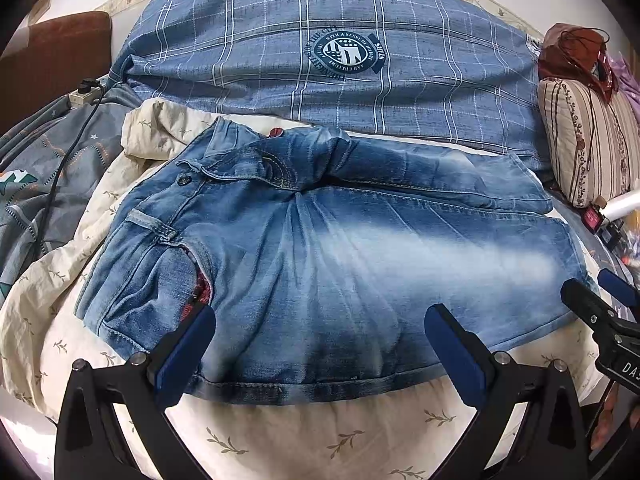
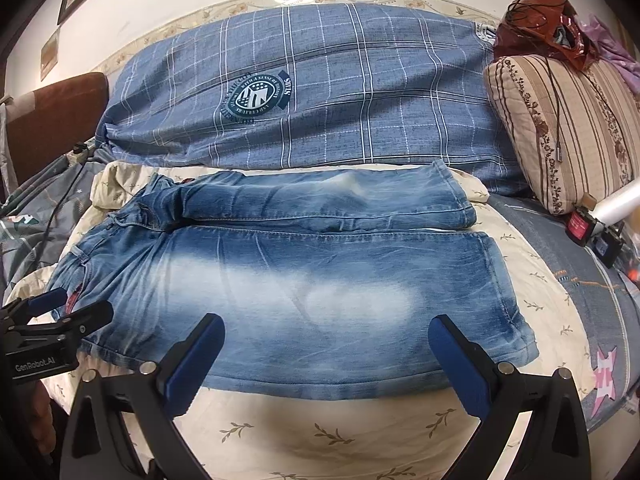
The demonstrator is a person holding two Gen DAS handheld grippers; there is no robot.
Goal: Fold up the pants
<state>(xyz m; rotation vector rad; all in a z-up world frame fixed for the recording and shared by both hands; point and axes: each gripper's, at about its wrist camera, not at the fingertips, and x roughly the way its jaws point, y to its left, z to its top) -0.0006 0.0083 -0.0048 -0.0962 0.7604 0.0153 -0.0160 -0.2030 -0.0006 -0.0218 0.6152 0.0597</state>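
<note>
Both tongs, left tongs (image 1: 320, 340) and right tongs (image 2: 326, 350), gape wide, empty, over faded jeans (image 2: 304, 280) spread across a leaf-print cream sheet (image 2: 320, 432) on the bed, below a blue plaid pillow (image 2: 320, 92) against the wall.

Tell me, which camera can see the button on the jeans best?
The left wrist view. There the jeans show their waistband close up, with the dark button plain to see. In the right wrist view the waistband sits far off at the left, bunched, and the button cannot be made out.
</note>
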